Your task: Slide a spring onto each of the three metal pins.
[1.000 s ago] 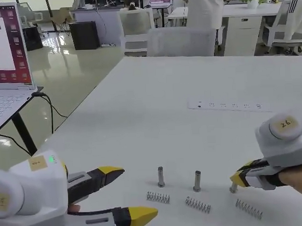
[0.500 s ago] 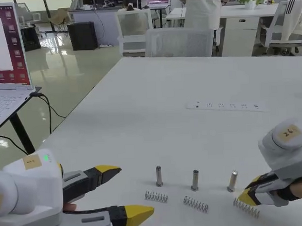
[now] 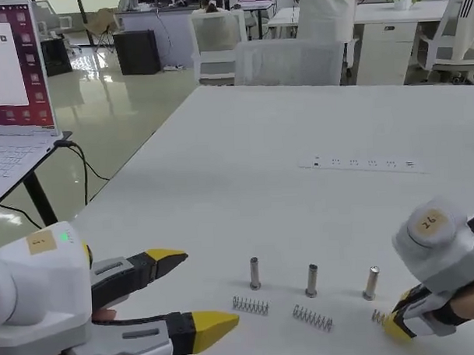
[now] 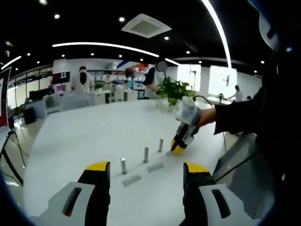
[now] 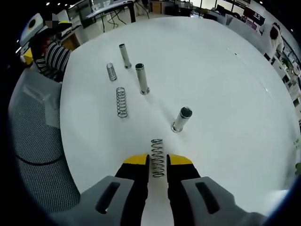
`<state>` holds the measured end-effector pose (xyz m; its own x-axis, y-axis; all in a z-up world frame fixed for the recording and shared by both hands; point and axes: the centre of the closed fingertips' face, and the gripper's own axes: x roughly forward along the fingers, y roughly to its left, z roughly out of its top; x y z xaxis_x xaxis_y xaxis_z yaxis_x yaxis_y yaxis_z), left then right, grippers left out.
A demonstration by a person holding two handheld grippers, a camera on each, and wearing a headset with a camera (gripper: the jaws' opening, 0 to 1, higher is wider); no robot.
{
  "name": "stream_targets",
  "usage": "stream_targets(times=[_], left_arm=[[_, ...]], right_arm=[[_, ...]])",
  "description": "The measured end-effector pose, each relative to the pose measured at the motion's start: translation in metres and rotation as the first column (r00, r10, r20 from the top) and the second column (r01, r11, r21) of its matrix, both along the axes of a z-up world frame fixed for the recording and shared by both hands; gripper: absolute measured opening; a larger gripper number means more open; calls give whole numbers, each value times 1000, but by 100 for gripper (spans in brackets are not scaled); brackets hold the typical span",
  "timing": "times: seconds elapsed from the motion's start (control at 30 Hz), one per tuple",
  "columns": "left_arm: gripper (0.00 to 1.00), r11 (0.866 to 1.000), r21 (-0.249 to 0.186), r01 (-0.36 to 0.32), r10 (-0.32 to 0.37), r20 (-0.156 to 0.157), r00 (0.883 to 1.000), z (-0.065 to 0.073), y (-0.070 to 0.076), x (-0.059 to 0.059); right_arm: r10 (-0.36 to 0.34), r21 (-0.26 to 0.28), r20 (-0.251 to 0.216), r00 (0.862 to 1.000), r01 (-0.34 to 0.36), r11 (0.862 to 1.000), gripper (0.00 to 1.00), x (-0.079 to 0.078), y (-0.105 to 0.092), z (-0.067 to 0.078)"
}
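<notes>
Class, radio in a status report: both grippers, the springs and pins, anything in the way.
Left gripper open, short of the pins. Right gripper jaws straddling the nearest spring, grip unclear. All three pins bare. Nothing in the way.

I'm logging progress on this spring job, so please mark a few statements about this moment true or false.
1. No spring is on any of the three pins. True.
2. The left gripper holds a spring. False: its jaws are open and empty.
3. The right gripper has its jaws on either side of the rightmost spring, which lies on the table. True.
4. The laptop sits on the white table beside the pins. False: it stands apart from the table, off to the left.
</notes>
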<state>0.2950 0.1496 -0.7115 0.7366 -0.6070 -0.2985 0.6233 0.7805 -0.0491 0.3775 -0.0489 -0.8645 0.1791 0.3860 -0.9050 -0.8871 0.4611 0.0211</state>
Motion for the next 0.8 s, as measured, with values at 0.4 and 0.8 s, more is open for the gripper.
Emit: stream_targets(times=[0.4, 0.8], left_arm=[[57, 999, 11, 37, -37, 3, 999, 7, -11, -1], [50, 993, -61, 98, -96, 36, 995, 39, -26, -3]], right_arm=[[19, 9, 18, 1000, -20, 1000, 8, -4, 2, 7], [-32, 385, -20, 999, 37, 922, 7, -24, 36, 87]])
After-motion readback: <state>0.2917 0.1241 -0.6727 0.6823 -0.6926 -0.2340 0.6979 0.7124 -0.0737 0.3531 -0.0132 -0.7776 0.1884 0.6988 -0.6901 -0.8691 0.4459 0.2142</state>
